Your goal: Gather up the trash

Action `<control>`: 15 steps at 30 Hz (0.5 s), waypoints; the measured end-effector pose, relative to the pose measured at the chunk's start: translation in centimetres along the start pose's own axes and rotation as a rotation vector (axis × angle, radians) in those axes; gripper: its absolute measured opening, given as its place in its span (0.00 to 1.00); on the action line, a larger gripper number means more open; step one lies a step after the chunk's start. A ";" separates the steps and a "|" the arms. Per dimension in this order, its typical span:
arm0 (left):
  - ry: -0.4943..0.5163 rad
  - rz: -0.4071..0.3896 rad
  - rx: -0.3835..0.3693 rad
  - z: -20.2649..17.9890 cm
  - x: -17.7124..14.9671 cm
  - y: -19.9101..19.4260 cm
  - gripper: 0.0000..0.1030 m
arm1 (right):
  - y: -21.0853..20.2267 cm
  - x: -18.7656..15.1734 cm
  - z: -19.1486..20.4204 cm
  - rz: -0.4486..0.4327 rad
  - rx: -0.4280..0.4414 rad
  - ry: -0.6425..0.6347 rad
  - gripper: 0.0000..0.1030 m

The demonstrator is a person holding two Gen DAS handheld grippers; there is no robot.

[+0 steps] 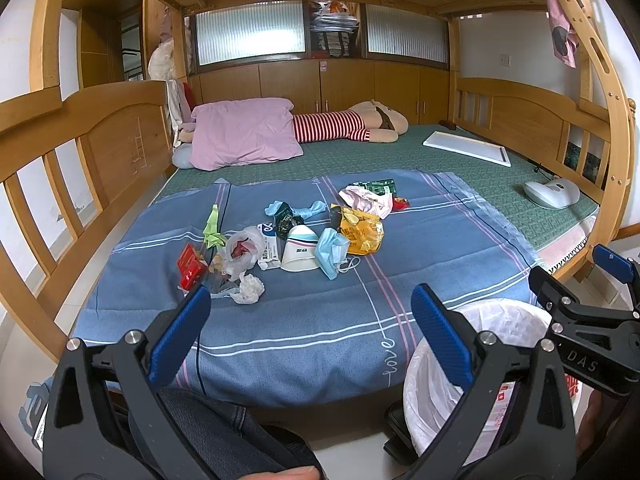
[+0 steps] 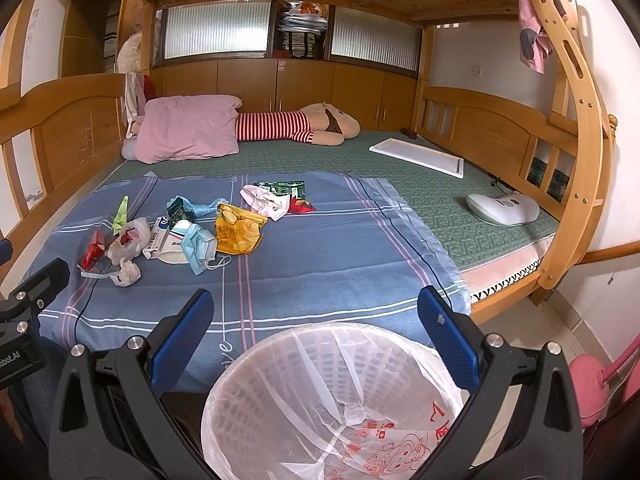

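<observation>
The trash [image 1: 288, 240] lies in a loose heap on the blue sheet [image 1: 304, 328] spread over the bed, at about 11 o'clock from the left tongs [image 1: 312, 332] and well apart from them. The sheet seems laid there to keep the litter off the green mattress [image 1: 460, 168] and in one reachable patch near the bed's front edge.

In the heap, a blue mask [image 1: 332, 252] lies at the near side against a white cup [image 1: 300, 252], with a yellow snack bag [image 1: 360, 232] just behind at 1 o'clock. A crumpled tissue [image 1: 250, 288] sits nearest the left tongs, beside a red box [image 1: 190, 268] at the heap's 9 o'clock end.

Both tongs stand wide open with nothing between the blue pads. The right tongs [image 2: 316, 340] hang directly over the bin [image 2: 328, 408], which stands on the floor against the bed's front edge, lined with a thin plastic bag. Its place there looks deliberate: a piece lifted off the sheet needs only a short carry back and down to drop in.

No piece shows inside the bin, so collecting looks not yet begun. The tissue and mask are the likely first picks, being nearest and soft enough to pinch.
</observation>
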State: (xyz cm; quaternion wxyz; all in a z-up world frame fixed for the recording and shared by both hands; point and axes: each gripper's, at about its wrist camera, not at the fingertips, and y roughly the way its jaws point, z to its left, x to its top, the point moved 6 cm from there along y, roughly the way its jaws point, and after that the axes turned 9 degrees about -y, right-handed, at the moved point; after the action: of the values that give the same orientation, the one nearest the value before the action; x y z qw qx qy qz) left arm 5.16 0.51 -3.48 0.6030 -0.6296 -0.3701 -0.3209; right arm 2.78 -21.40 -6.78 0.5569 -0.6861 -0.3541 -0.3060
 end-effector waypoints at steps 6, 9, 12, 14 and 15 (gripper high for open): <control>0.000 0.001 0.001 0.0 -0.1 0.0 0.97 | 0.0 0.0 0.2 0.000 0.002 0.001 0.97; -0.001 0.001 0.000 0.0 -0.1 0.0 0.97 | 0.0 0.0 0.0 0.000 -0.001 0.000 0.97; 0.000 0.001 0.000 0.0 -0.1 0.0 0.97 | 0.0 0.0 0.1 0.001 0.002 0.001 0.97; -0.001 0.001 0.000 0.0 -0.1 0.0 0.97 | 0.0 0.0 0.2 0.000 0.002 0.001 0.97; -0.001 0.002 0.000 0.0 -0.1 0.0 0.97 | -0.1 0.0 0.2 0.000 0.002 0.001 0.97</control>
State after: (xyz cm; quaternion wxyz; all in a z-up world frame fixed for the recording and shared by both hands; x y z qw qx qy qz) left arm 5.11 0.48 -3.55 0.6031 -0.6301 -0.3699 -0.3202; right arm 2.72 -21.19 -6.81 0.5576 -0.6855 -0.3543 -0.3059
